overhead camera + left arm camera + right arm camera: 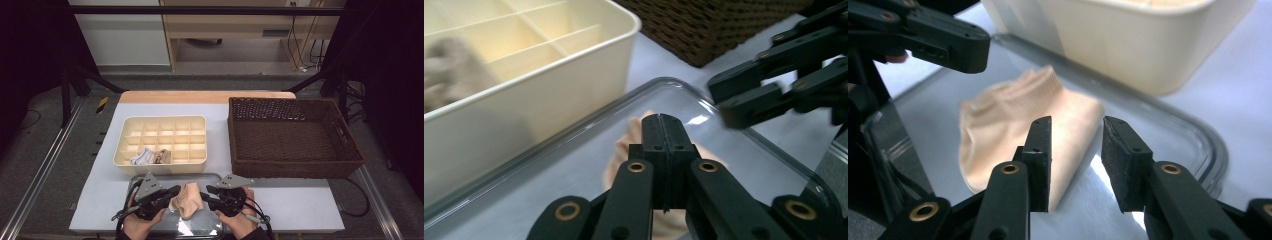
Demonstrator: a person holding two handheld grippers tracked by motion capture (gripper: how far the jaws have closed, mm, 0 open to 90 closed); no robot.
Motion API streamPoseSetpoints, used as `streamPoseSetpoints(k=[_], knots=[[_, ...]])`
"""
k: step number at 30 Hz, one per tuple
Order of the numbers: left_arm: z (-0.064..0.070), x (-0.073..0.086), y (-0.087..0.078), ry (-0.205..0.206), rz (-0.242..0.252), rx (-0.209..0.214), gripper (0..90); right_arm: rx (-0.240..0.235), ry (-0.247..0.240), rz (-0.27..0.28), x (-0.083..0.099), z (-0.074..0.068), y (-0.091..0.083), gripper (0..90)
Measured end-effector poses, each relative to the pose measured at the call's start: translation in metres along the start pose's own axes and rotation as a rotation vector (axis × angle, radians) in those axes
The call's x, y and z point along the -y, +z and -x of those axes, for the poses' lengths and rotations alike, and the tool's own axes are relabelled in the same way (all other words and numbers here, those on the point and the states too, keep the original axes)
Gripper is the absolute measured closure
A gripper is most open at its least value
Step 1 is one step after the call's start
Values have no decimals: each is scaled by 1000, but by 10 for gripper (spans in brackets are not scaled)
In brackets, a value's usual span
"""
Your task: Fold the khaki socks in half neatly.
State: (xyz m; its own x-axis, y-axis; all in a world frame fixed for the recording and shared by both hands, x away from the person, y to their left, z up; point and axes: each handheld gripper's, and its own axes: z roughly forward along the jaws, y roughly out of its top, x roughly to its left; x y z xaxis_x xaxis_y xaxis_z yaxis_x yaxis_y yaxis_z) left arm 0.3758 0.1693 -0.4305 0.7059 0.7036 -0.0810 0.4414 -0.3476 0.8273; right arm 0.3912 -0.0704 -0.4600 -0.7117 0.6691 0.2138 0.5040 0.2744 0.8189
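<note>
Over the clear tray (pixel 131 186) at the table's near edge, left gripper (pixel 663 125) sits clenched, apparently pinching the beige sock (pixel 1018 125); right gripper (pixel 1075 145) is released, jaws beside the sock's fold. Risk: thin pinch slips when lifted toward the divided organizer (pixel 200 165), sock unfolds.

Small peach-beige ribbed-cuff cotton ankle sock (pixel 187 199), crumpled, lying flat in clear plastic tray (pixel 212 231) at bench front edge, btw both grippers.
</note>
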Motion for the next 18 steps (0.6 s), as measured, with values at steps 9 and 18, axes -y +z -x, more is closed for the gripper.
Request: streamPoseSetpoints(k=[9, 18], knots=[[-1, 16, 16, 4, -77, 7, 894, -18, 10, -62, 14, -5, 21, 635], [-8, 28, 19, 11, -125, -27, 894, -37, 48, -80, 18, -7, 28, 840]])
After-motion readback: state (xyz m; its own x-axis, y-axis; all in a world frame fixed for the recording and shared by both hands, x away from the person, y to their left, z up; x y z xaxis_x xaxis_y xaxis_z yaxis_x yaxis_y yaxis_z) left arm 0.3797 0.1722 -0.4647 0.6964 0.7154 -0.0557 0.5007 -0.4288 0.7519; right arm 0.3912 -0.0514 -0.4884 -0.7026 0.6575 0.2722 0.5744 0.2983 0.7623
